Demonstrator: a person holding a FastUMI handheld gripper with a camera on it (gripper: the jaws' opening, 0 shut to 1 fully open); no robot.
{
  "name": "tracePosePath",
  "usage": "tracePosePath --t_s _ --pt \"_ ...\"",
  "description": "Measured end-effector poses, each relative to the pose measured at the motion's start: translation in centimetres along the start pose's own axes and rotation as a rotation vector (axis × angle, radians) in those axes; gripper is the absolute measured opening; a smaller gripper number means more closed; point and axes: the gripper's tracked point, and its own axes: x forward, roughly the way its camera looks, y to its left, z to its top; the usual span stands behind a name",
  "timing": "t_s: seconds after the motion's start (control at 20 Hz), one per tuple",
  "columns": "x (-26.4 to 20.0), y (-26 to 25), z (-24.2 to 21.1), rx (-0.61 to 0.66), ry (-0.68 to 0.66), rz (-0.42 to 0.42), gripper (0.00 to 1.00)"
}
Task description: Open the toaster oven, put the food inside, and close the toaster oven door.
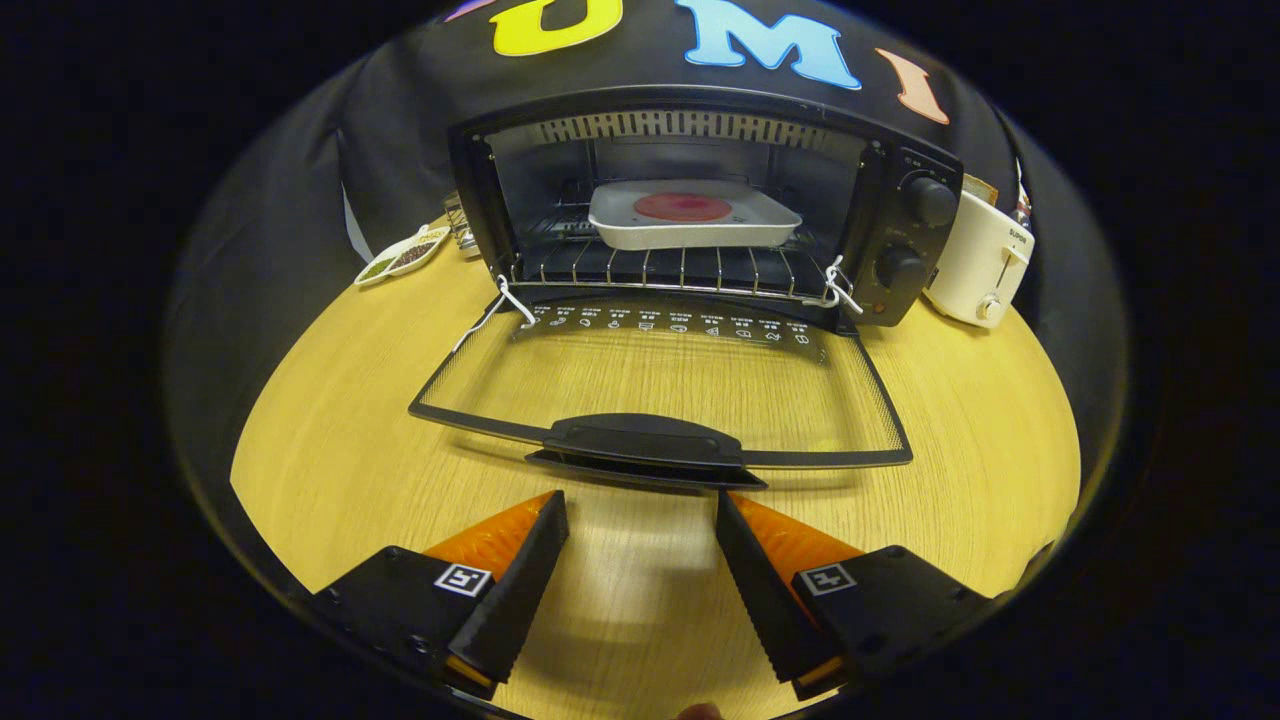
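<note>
So the black toaster oven [700, 200] is sitting at the back of the round light-wood table [330, 470] with its glass door [660, 385] hanging all the way down, lying flat toward the gripper. The white rectangular tray [695, 222] with a flat red round of food [683, 207] on it is resting inside on the wire rack [660, 268]; can't really tell what the food is from here. The gripper [642, 505] is hovering just short of the door's black handle [645, 445], fingers spread wide apart and gripping nothing. A cream pop-up toaster [980, 262] is standing just beside the oven's knob side, and a small white dish of seeds [400, 256] is lying on the other side.
</note>
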Motion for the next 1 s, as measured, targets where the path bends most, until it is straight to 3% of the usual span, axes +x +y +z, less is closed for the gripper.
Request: tracePosePath --t_s 0.3,0.6,1.0 --pt "-2.8 0.1 1.6 -0.05 -0.112 -0.019 0.96" --pt "-5.8 -0.1 6.8 -0.103 -0.311 -0.064 0.96" --pt "-11.0 0.3 13.2 -0.115 -0.501 -0.06 0.96"
